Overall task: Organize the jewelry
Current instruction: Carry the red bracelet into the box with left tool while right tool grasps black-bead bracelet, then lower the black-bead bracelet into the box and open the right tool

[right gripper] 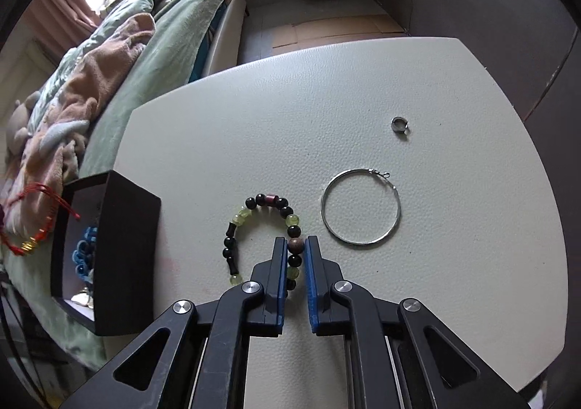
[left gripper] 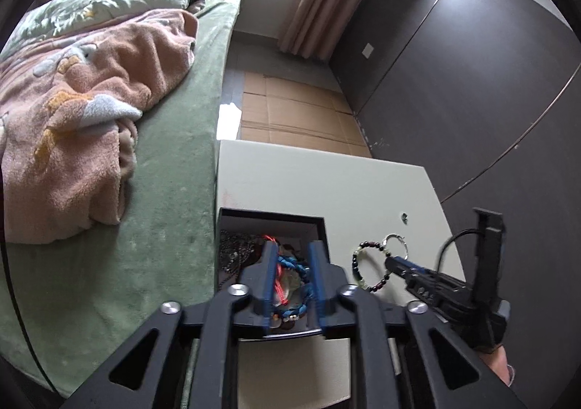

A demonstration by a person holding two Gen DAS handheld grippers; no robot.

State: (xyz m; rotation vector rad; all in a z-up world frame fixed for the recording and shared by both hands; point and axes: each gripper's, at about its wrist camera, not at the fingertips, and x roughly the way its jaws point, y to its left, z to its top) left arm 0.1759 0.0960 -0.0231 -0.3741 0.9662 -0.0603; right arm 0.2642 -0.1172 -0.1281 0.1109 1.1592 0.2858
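Green bedding is covering the bed (left gripper: 170, 162), the largest thing here, and it is running along the left edge of the tabletop (right gripper: 326, 126); a pink fleece blanket (left gripper: 83, 126) is lying bunched on top of it. Pale, pebbled leatherette is covering the tabletop, and beyond its far edge flattened cardboard (left gripper: 297, 115) is lying on the floor beside a dark wall. At the tabletop's left edge a black box (right gripper: 127, 256) is standing open, holding a heap of jewelry: a blue cord piece (left gripper: 294, 264), a dark chain and a red string. The left gripper (left gripper: 292, 274) is hanging directly over that box with its jaws standing apart and nothing pressed between them, the blue cord and red string lying loose below in the gap. In the right wrist view a red string bracelet (right gripper: 32, 224) with gold beads is dangling at the box's outer side, over the bedding. Just right of the box, a beaded bracelet (right gripper: 261, 238) of black, pale green and brown beads is lying on the tabletop, and the right gripper (right gripper: 295, 245) is pinching it, the blue pads closed narrowly on a brown bead on the bracelet's right side. A thin silver hoop (right gripper: 361, 207) is lying just beside the bracelet toward the right edge, close enough to crowd the gripper's outer finger, though not touching it. Farther toward the far right corner, a small silver ear cuff (right gripper: 400, 125) is sitting alone, well apart from the rest.
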